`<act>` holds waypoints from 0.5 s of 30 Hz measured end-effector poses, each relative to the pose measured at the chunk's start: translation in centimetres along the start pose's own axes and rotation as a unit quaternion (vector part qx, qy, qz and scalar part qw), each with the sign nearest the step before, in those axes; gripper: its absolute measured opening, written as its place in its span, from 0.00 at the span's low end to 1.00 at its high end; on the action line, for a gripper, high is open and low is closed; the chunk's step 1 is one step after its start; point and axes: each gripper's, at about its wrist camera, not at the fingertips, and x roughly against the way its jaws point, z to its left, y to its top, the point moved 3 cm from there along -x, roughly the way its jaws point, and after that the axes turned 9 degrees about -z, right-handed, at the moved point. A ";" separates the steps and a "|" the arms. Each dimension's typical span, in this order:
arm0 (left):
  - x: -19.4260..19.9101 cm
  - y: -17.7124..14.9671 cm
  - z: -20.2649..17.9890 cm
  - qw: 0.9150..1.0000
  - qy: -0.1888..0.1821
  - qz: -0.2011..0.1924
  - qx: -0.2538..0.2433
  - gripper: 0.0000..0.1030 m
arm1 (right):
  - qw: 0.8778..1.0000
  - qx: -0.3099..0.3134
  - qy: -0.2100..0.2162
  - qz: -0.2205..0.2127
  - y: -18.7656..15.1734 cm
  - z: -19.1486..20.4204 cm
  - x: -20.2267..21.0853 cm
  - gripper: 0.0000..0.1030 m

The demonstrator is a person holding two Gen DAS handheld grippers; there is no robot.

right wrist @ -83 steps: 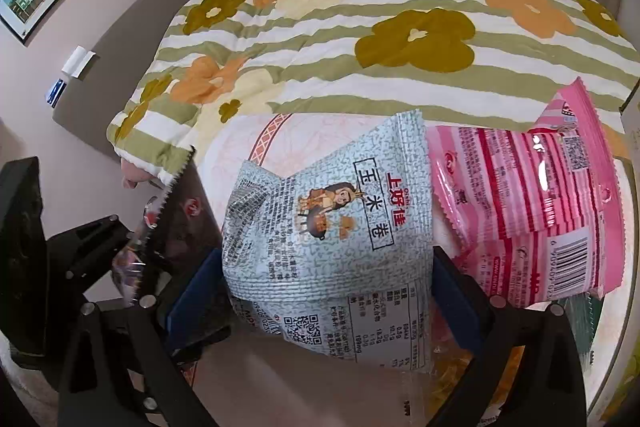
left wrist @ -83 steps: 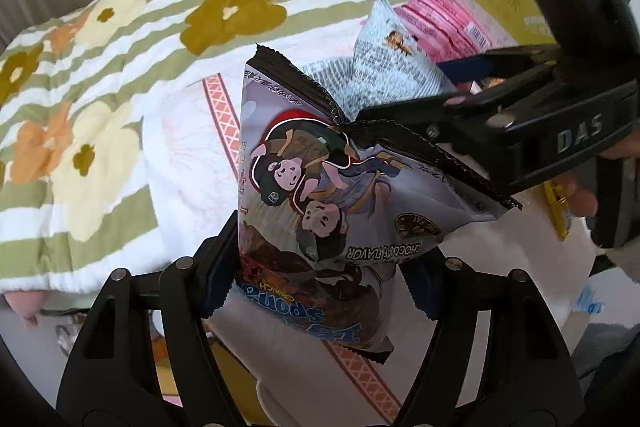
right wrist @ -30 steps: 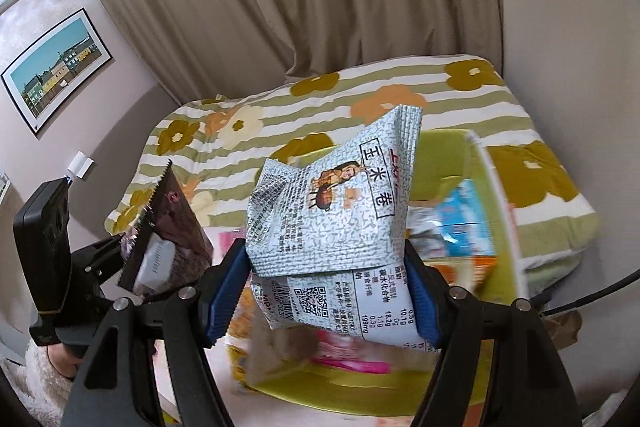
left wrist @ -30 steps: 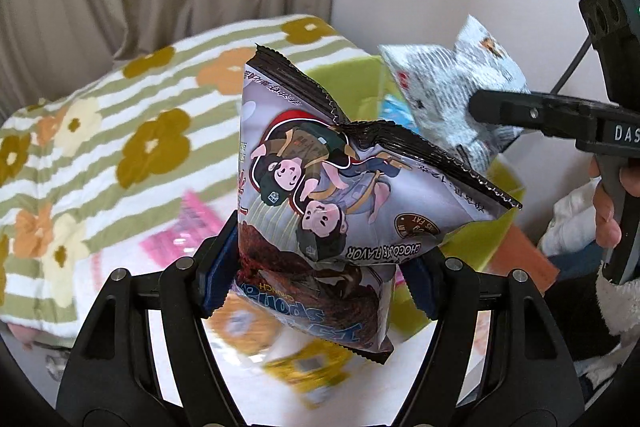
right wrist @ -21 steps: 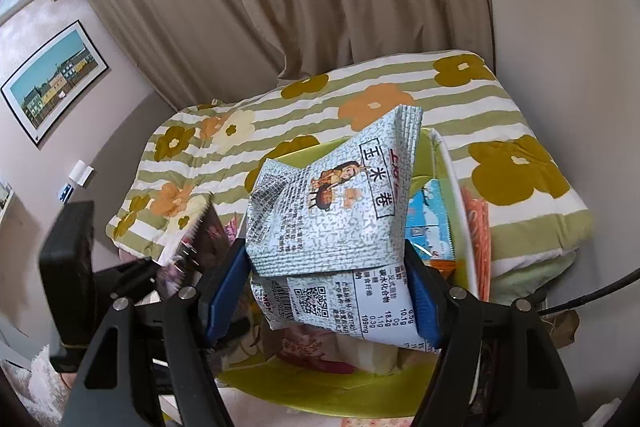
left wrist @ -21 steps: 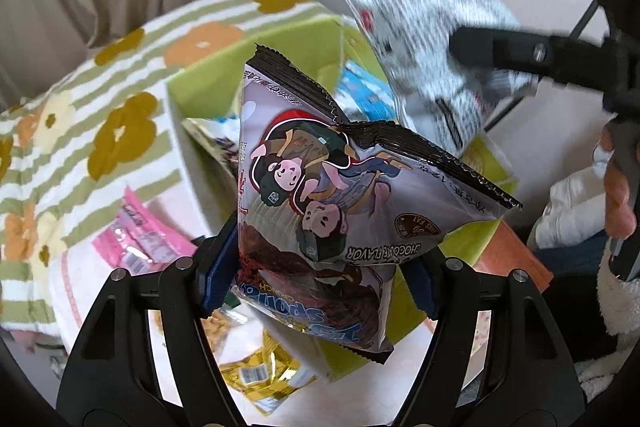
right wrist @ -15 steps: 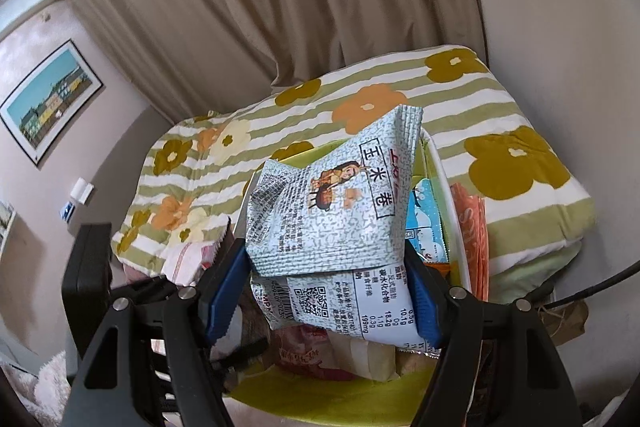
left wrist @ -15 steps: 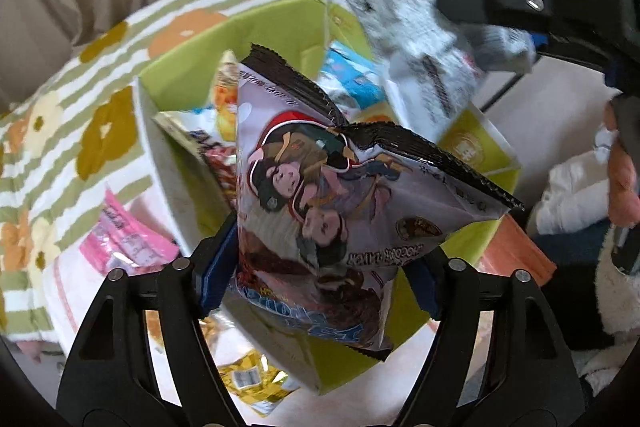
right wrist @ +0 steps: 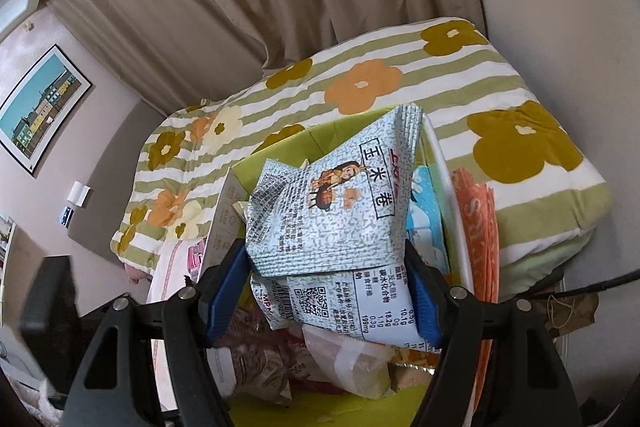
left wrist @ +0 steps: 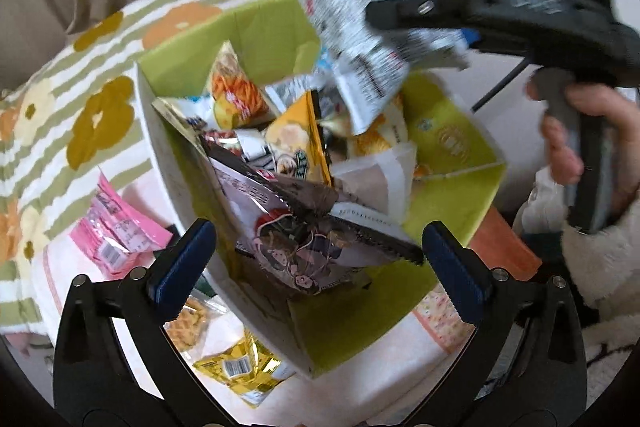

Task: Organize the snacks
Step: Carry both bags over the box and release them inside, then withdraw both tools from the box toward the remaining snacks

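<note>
**Sorting snacks: two grippers over a green box**

Landmark: green box [left wrist: 452, 163], open-topped, set on a flowered striped blanket [left wrist: 96, 115] and crowded with packets.

- Left gripper [left wrist: 318, 253]: fingers spread wide, nothing between the blue pads. It sits at the near edge of the box.
- Dark packet [left wrist: 296, 239] with cartoon figures: lying tilted inside the box at its near wall, apart from both pads of the left gripper.
- Right gripper [right wrist: 328, 291]: closed on a pale grey packet [right wrist: 336, 203] printed with black characters, pads pressing both side edges. The packet hangs above the box's open top; the left camera shows it, blurred, over the box's far side [left wrist: 360, 39].
- Inside the box: a yellow packet [left wrist: 296, 139], an orange noodle packet [left wrist: 236, 87], a blue packet [right wrist: 426, 219], others too jumbled to name.
- Outside the box, on its left: a pink packet [left wrist: 116, 231]; by its near left corner, a yellow wrapper [left wrist: 236, 367].
- Orange bag [right wrist: 478, 227]: against the box's right wall, outside.
</note>
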 end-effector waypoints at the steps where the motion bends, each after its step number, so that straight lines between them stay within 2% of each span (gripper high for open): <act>1: 0.3 0.1 0.1 1.000 0.000 -0.005 0.002 0.99 | 1.000 0.003 0.002 0.001 0.2 0.1 -0.2 0.67; 10: 1.0 0.4 0.9 1.000 0.009 -0.014 0.023 0.99 | 1.000 0.013 0.010 0.022 1.5 0.8 -3.2 0.68; 13: 1.4 0.3 1.3 0.999 0.016 -0.018 0.029 0.99 | 1.000 0.009 0.007 0.024 1.7 0.9 -4.1 0.79; 15: 1.9 0.3 1.6 0.999 0.022 -0.023 0.033 0.99 | 1.000 0.013 0.005 0.004 2.1 1.1 -3.8 0.94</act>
